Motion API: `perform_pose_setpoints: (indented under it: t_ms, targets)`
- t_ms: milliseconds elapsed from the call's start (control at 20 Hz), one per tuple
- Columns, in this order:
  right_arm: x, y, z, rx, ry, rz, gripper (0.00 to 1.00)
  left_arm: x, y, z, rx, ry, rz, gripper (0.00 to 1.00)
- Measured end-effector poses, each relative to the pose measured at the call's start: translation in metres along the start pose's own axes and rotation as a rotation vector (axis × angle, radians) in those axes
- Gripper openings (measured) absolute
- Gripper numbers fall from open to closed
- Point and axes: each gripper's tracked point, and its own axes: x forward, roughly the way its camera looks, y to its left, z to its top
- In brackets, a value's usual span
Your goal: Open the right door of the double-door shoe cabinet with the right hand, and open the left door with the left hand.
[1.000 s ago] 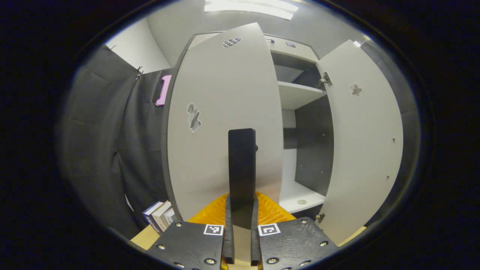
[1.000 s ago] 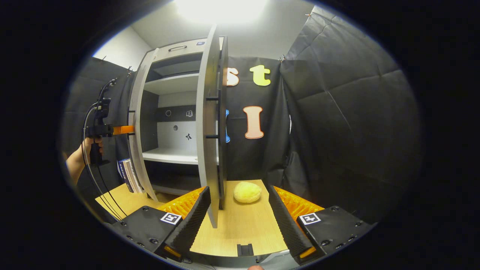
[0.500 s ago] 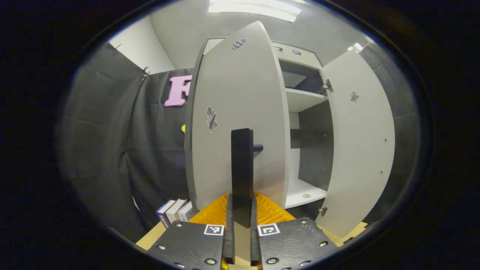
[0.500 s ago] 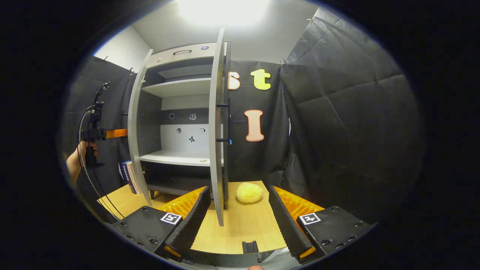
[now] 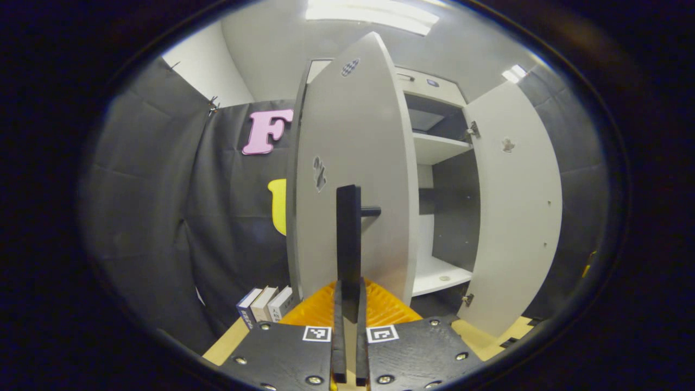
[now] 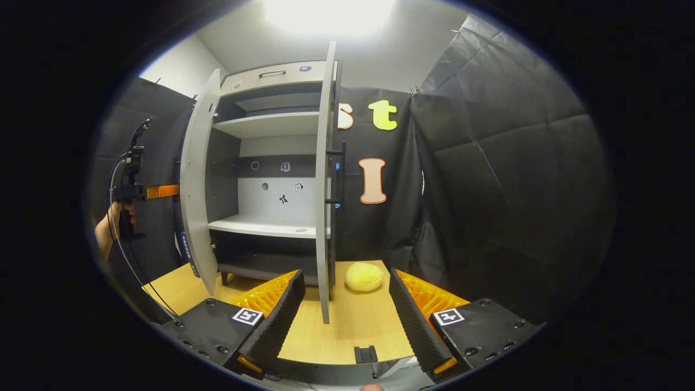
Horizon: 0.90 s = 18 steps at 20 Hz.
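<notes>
In the left gripper view my left gripper (image 5: 349, 304) is shut on the black vertical bar handle (image 5: 348, 233) of the grey left door (image 5: 353, 163), which stands swung well out. The right door (image 5: 516, 206) hangs open on the far side, and the shelves (image 5: 437, 149) show between the two doors. In the right gripper view my right gripper (image 6: 345, 320) is open, holding nothing, a short way back from the right door (image 6: 324, 190), which I see edge-on with its handle (image 6: 335, 176) behind. A hand holds the left gripper (image 6: 142, 191) beside the left door (image 6: 194, 184).
The cabinet stands on a wooden table (image 6: 353, 336). A yellow rounded lump (image 6: 364, 276) lies on the table just right of the right door. Several books (image 5: 266, 305) stand by the cabinet's left side. Black cloth walls close in on both sides.
The left door has swung further open with my left gripper still on its handle. My right gripper has drawn back a little from the right door and stays open.
</notes>
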Motion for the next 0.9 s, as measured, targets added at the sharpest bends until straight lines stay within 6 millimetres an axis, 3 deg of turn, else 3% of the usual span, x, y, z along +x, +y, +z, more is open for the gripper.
perform_pose_setpoints:
  t_ms: [450, 500, 550, 700, 900]
  targets:
    - [0.0, 0.013, 0.002, -0.023, -0.006, 0.056, 0.98, -0.006, 0.045, 0.0, 0.022, 0.005, 0.217, 0.08]
    - [0.002, 0.015, 0.002, -0.019, -0.007, 0.068, 0.98, -0.009, 0.057, 0.002, 0.037, 0.007, 0.284, 0.08]
    - [0.002, 0.018, 0.002, -0.016, -0.009, 0.077, 0.98, -0.008, 0.069, 0.001, 0.054, 0.011, 0.317, 0.02]
    - [0.012, 0.027, 0.007, -0.014, -0.009, 0.098, 0.98, -0.002, 0.047, 0.002, -0.028, 0.009, 0.252, 0.02]
    - [0.013, 0.039, 0.012, 0.0, -0.022, 0.124, 0.98, -0.01, 0.055, 0.001, 0.05, 0.02, 0.276, 0.02]
